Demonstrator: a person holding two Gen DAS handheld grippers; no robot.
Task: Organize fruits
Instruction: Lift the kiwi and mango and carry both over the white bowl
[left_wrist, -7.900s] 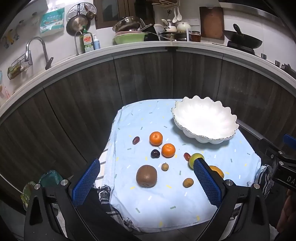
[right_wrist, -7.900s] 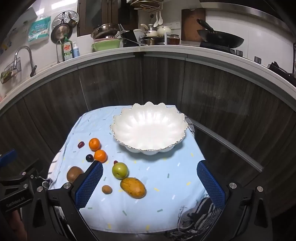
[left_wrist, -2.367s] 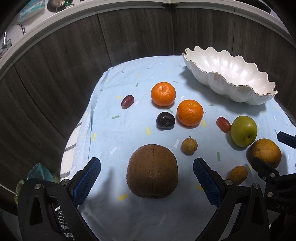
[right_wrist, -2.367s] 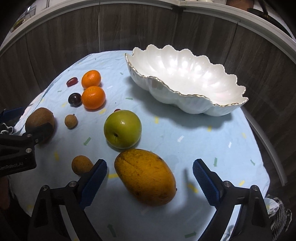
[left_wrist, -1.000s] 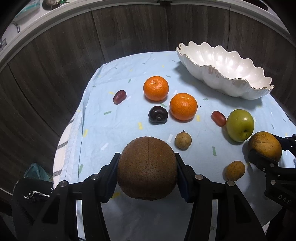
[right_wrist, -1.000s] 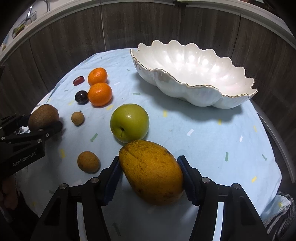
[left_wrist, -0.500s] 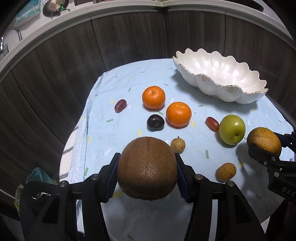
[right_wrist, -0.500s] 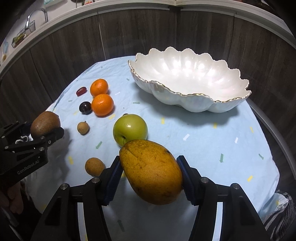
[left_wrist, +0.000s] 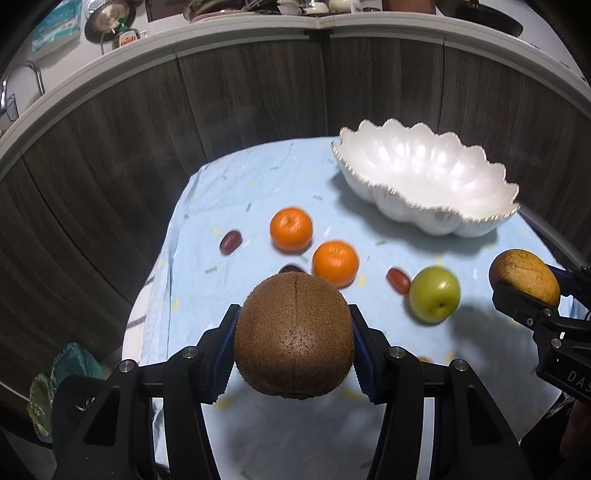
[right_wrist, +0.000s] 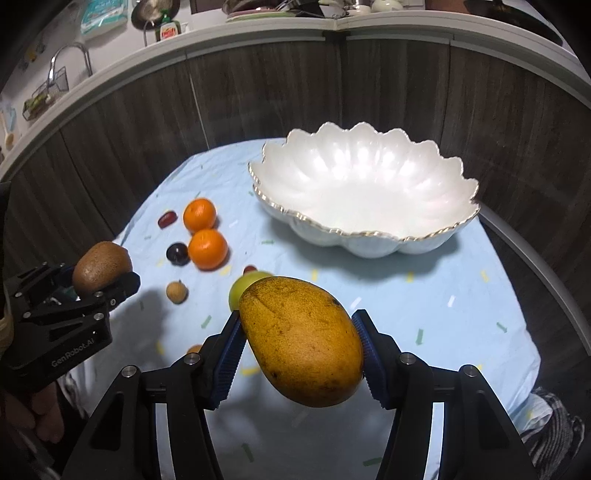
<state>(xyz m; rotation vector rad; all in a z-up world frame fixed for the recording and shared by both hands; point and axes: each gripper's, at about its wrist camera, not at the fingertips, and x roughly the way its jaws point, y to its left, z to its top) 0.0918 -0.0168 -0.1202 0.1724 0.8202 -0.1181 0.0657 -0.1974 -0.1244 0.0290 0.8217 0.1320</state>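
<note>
My left gripper (left_wrist: 293, 345) is shut on a brown kiwi (left_wrist: 293, 334), held above the near part of the light blue tablecloth (left_wrist: 236, 192). My right gripper (right_wrist: 301, 347) is shut on a yellow-orange mango (right_wrist: 301, 339), also lifted off the cloth. The white scalloped bowl (right_wrist: 369, 184) stands empty at the far right of the table. On the cloth lie two oranges (left_wrist: 291, 229) (left_wrist: 335, 263), a green apple (left_wrist: 435, 294), two red grapes (left_wrist: 231, 242) (left_wrist: 398, 280), a dark plum (right_wrist: 177, 253) and a small brown longan (right_wrist: 176, 291). In the right wrist view the mango hides most of the apple.
Dark wood cabinet fronts (left_wrist: 258, 99) curve close behind the table under a white counter (right_wrist: 258, 33) with dishes and a sink tap (right_wrist: 70, 55). Another small brown fruit (right_wrist: 194, 349) peeks beside my right gripper's left finger. A green bag (left_wrist: 59, 384) lies on the floor at left.
Both grippers have risen with their fruit: the kiwi and the mango now hang higher above the cloth, and the table and bowl look farther away.
</note>
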